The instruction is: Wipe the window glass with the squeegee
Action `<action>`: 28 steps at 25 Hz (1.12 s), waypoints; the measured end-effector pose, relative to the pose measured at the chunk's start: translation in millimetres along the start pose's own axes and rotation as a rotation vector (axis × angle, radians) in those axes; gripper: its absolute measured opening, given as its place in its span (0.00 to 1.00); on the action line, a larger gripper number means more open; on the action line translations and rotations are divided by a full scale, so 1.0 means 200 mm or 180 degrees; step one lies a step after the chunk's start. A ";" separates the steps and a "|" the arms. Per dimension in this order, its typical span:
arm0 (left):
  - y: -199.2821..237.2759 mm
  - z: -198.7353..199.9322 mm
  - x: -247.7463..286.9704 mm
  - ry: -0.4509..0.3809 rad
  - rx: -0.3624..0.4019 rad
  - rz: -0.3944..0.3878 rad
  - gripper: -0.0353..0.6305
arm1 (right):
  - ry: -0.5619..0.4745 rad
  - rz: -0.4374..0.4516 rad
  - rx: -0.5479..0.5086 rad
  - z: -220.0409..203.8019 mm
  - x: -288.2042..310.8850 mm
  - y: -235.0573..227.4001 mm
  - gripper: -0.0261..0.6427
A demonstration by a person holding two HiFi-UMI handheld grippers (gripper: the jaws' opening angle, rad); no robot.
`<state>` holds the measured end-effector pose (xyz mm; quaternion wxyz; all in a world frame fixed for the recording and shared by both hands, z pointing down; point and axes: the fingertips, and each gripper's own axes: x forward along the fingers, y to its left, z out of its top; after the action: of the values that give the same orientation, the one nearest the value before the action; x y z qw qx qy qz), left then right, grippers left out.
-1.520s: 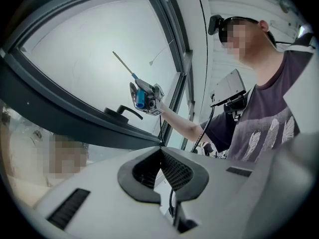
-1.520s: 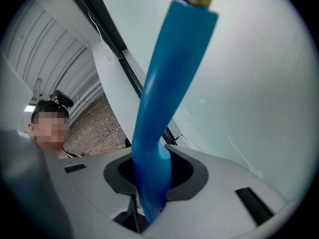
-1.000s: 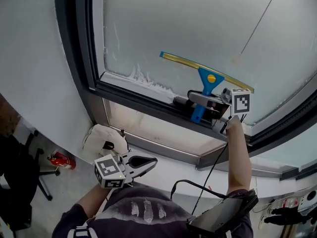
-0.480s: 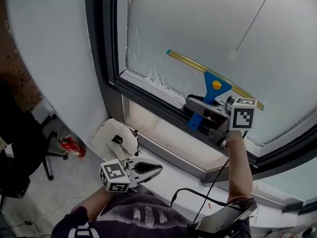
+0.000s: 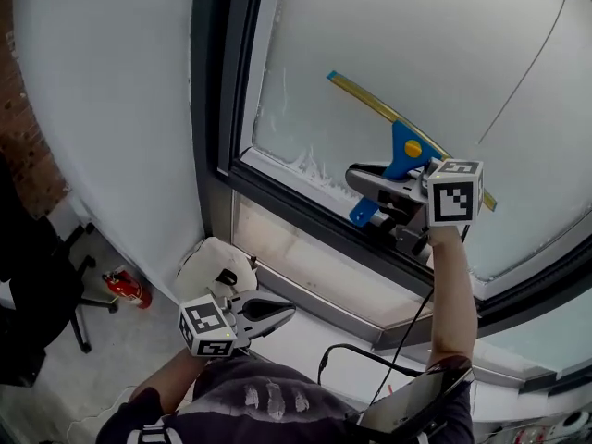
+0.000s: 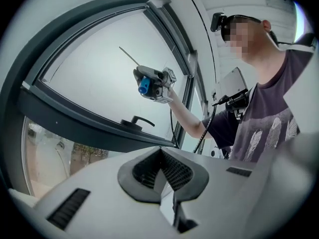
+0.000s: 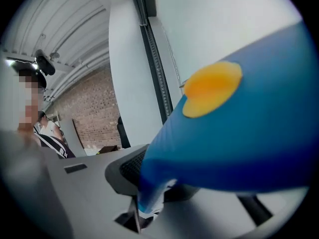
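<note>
Head view: squeegee blade on glass, mid-pane; white streaks left along bottom edge, so wiping prob. part done. Left gripper view: left claw closed, empty, idle. Right gripper view: right claw jaws just been closing, clamped on squeegee handle.

Your left tongs sit closed and empty near you; farther off, your right tongs, jaws just tightened, grip the blue squeegee against the window glass.
</note>
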<state>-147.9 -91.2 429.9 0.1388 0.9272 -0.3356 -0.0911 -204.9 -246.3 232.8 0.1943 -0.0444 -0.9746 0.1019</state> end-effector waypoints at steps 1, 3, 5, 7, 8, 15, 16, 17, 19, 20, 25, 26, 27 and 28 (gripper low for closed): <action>0.03 0.02 -0.04 0.0007 0.0025 -0.0057 0.06 | 0.0067 -0.0076 -0.0061 0.03 0.03 0.00 0.14; 0.10 0.07 -0.10 0.0006 0.0080 -0.0166 0.06 | 0.0200 -0.0251 -0.0224 0.11 0.09 -0.02 0.14; 0.16 0.13 -0.16 -0.0023 0.0129 -0.0259 0.06 | 0.0260 -0.0359 -0.0349 0.23 0.15 -0.02 0.14; 0.20 0.17 -0.22 -0.0052 0.0169 -0.0340 0.06 | 0.0216 -0.0348 -0.0393 0.37 0.20 0.00 0.14; 0.22 0.19 -0.25 -0.0061 0.0182 -0.0376 0.06 | 0.0175 -0.0313 -0.0404 0.44 0.22 0.02 0.14; 0.28 0.25 -0.39 -0.0058 0.0192 -0.0477 0.06 | 0.0149 -0.0132 -0.0533 0.81 0.33 0.09 0.14; 0.27 0.29 -0.40 -0.0044 0.0193 -0.0452 0.06 | 0.0201 -0.0120 -0.0560 0.85 0.33 0.10 0.14; 0.25 0.34 -0.40 -0.0030 0.0203 -0.0436 0.06 | 0.0252 -0.0115 -0.0583 0.89 0.32 0.10 0.14; 0.23 0.44 -0.39 -0.0049 0.0281 -0.0460 0.06 | 0.0343 -0.0060 -0.0557 0.95 0.28 0.10 0.14; 0.23 0.48 -0.37 -0.0089 0.0367 -0.0497 0.06 | 0.0370 -0.0039 -0.0537 0.97 0.27 0.09 0.14; 0.30 0.81 -0.23 -0.0449 0.1134 -0.0580 0.06 | 0.0252 -0.0091 -0.0570 1.01 0.22 0.04 0.14; 0.31 0.91 -0.19 -0.0547 0.1262 -0.0541 0.06 | 0.0252 -0.0074 -0.0601 1.02 0.22 0.04 0.14; 0.31 1.03 -0.15 -0.0637 0.1348 -0.0486 0.06 | 0.0276 -0.0055 -0.0634 1.02 0.23 0.04 0.14; 0.32 1.15 -0.11 -0.0717 0.1402 -0.0424 0.06 | 0.0313 -0.0036 -0.0663 1.02 0.23 0.05 0.14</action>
<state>-263.0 -168.2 235.3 -0.1110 0.9392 -0.2988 -0.1274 -325.7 -268.0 63.7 0.2368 -0.0637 -0.9695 -0.0034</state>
